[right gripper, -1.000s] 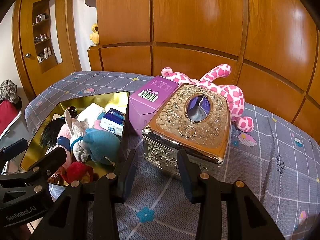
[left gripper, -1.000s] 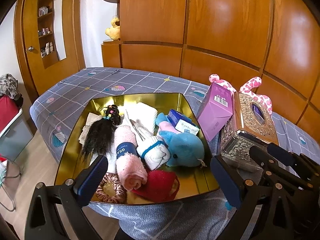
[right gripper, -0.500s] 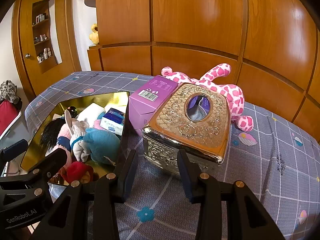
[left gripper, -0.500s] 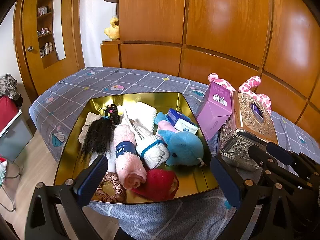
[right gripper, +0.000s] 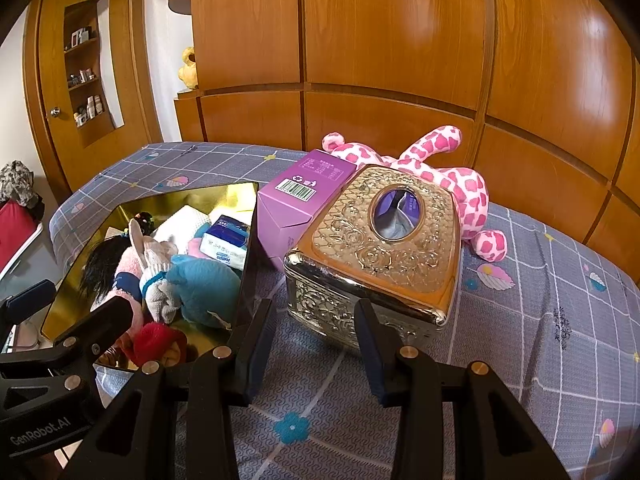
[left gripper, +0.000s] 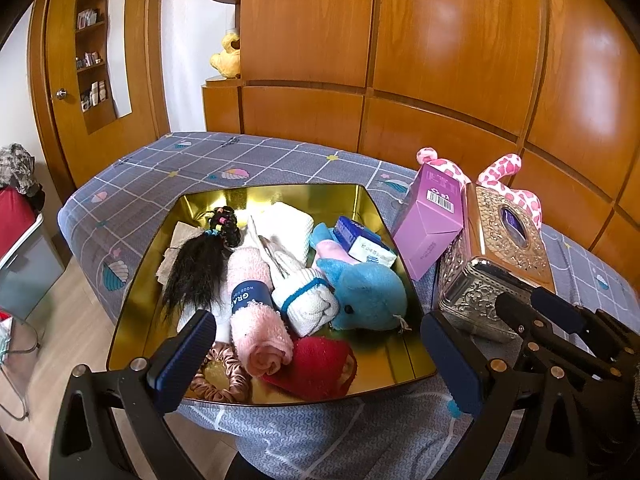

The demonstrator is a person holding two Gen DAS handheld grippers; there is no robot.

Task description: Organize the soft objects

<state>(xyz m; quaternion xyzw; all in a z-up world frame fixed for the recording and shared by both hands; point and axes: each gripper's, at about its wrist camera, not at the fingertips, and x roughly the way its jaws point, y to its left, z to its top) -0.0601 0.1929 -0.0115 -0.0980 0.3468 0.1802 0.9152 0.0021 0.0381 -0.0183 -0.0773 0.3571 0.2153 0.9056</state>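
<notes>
Quilted bed (right gripper: pixel 540 320), gold tray (left gripper: pixel 280 196) of soft things, tissue box (right gripper: pixel 384 248) beside, both grippers empty.

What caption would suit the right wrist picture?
Open right tool hovers before an ornate tissue box, with a pink spotted plush behind.

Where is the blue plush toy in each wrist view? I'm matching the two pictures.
Left wrist: blue plush toy lies center-right, inside the gold tray.
Right wrist: blue plush toy lies left of center, at the tray's right wall.
Shared landmark: the purple box, just right of the tray.
</notes>
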